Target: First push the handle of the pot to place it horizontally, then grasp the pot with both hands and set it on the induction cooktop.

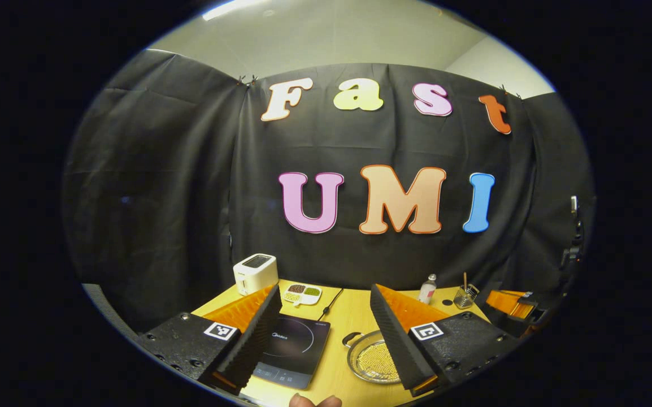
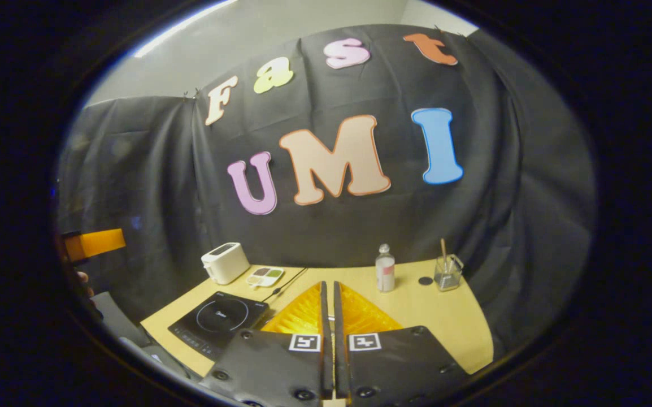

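In the left gripper view a shallow metal pot (image 1: pixel 372 357) holding pale yellow grains sits on the wooden table (image 1: pixel 354 316). Its dark loop handle (image 1: pixel 351 338) points to the far left, and its right side is hidden behind one finger. A black induction cooktop (image 1: pixel 292 350) lies just left of the pot. My left gripper (image 1: pixel 325 289) hangs open above both, with nothing between its fingers. My right gripper (image 2: pixel 329 288) is shut on nothing above the table, and the cooktop (image 2: pixel 218 319) lies to its lower left. The right gripper (image 1: pixel 509 302) also appears far right in the left gripper view.
At the table's back stand a white toaster (image 1: pixel 255 273), a small divided dish (image 1: pixel 302 293), a little bottle (image 2: pixel 384 268) and a glass with sticks (image 2: pixel 448 272). A black cable (image 1: pixel 331 302) runs from the cooktop towards the wall. A person's thumb (image 1: pixel 314 400) shows at the bottom edge.
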A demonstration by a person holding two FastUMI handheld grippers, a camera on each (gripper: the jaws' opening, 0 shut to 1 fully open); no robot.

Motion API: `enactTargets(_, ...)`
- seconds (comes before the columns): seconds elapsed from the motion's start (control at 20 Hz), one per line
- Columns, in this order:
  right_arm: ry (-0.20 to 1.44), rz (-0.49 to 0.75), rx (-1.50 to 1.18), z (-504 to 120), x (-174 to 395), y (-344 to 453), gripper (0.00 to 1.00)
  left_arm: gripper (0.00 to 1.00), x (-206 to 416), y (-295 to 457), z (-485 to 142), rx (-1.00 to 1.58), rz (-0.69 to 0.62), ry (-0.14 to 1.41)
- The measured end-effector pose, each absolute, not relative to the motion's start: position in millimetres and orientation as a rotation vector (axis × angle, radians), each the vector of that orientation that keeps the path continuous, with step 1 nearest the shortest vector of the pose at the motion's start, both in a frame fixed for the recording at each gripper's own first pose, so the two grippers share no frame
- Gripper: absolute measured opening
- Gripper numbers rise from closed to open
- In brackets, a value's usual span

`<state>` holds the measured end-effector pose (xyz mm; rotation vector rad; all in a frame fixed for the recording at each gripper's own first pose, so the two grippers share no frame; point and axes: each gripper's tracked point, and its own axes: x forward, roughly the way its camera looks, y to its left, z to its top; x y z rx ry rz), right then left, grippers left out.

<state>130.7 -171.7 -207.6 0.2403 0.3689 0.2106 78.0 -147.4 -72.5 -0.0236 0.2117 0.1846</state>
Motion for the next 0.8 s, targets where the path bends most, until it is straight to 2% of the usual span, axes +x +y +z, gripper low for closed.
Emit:
enactTargets(0.05, 0.408, 0.207, 0.250, -223, 131, -175, 0.00, 0.92, 76, -146, -80, -0.025, 0.192, 0.240)
enactTargets(0.1, 0.458, 0.218, 0.256, -240, 127, -174, 0.04, 0.96, 74, -149, -86, -0.035, 0.189, 0.251)
enactTargets(0.15, 0.503, 0.226, 0.265, -257, 120, -178, 0.00, 0.94, 77, -151, -86, -0.043, 0.183, 0.255)
enactTargets(0.25, 0.568, 0.245, 0.299, -278, 117, -175, 0.06, 0.96, 76, -150, -92, -0.031, 0.179, 0.275)
enactTargets(0.3, 0.587, 0.247, 0.288, -286, 116, -177, 0.03, 0.93, 77, -150, -94, -0.027, 0.177, 0.277)
enactTargets(0.35, 0.607, 0.247, 0.273, -299, 115, -177, 0.00, 0.96, 76, -150, -97, -0.023, 0.175, 0.285)
enactTargets(0.45, 0.672, 0.263, 0.275, -323, 105, -172, 0.00, 0.99, 75, -147, -102, -0.021, 0.179, 0.303)
enactTargets(0.5, 0.712, 0.265, 0.277, -336, 100, -172, 0.12, 0.93, 75, -147, -101, -0.024, 0.181, 0.304)
enactTargets(0.55, 0.752, 0.259, 0.279, -351, 95, -173, 0.00, 0.96, 74, -147, -101, -0.024, 0.181, 0.307)
enactTargets(0.65, 0.860, 0.273, 0.285, -380, 78, -168, 0.03, 0.93, 72, -144, -101, -0.014, 0.185, 0.310)
enactTargets(0.7, 0.891, 0.283, 0.288, -391, 70, -165, 0.00, 0.96, 72, -143, -99, -0.010, 0.187, 0.309)
enactTargets(0.8, 0.949, 0.299, 0.265, -410, 56, -162, 0.03, 0.99, 70, -143, -103, -0.009, 0.189, 0.321)
